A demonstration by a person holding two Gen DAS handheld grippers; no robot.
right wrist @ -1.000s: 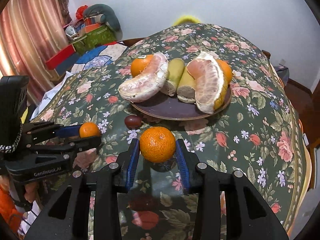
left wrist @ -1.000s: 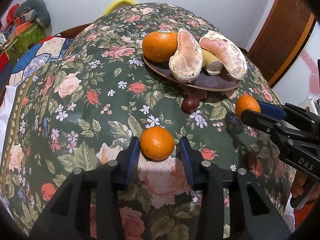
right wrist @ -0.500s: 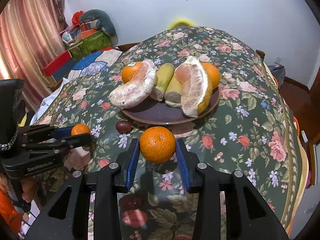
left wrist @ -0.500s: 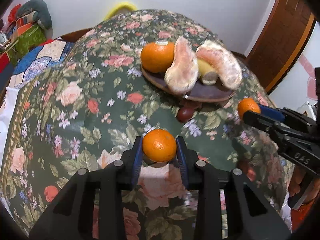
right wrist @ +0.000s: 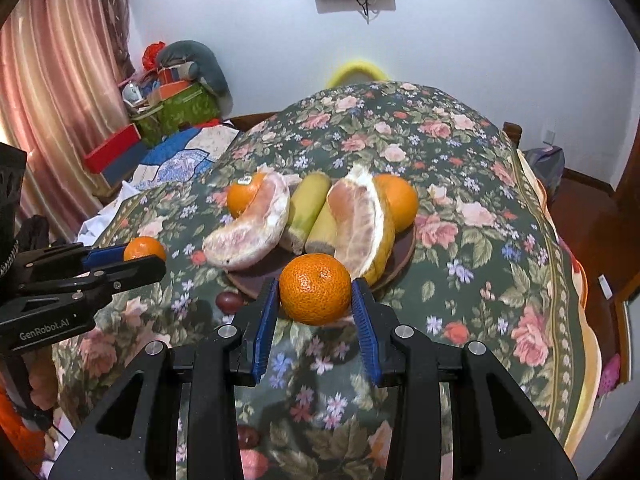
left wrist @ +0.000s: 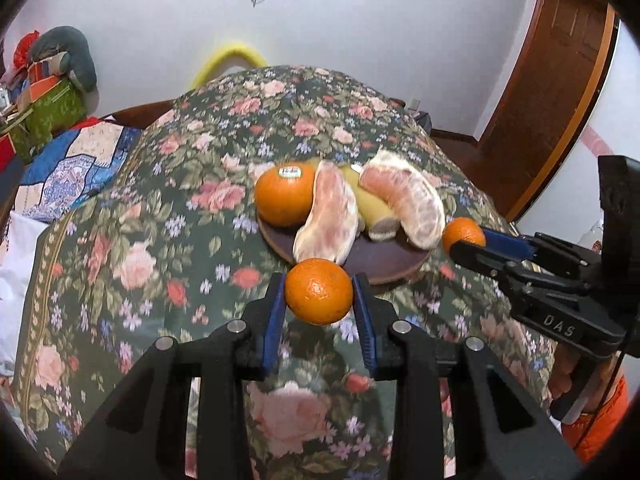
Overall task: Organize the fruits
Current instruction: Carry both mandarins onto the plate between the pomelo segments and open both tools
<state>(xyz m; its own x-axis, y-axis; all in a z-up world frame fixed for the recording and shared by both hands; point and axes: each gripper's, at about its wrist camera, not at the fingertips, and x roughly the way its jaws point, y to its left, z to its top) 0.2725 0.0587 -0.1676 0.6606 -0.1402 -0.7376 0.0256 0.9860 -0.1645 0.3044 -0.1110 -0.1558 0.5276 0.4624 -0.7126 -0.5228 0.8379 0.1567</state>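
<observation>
Left gripper (left wrist: 319, 298) clamps a mandarin (left wrist: 319, 291); right view reveals a second plated orange (right wrist: 398, 200).

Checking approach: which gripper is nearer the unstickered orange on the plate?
Right. Right gripper hovers at the plate's near rim by that orange; left gripper is beyond the plate's opposite side.

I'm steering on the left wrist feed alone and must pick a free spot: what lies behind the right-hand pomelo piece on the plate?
Observer: A whole orange sits on the plate behind that pomelo piece.
Operator: Does my held fruit hide anything on the cloth?
Observer: A small dark red fruit lies beside the plate's near rim.
Operator: Is the right tangerine gripped squarely?
Observer: Yes, the right gripper holds it centred between both pads.
</observation>
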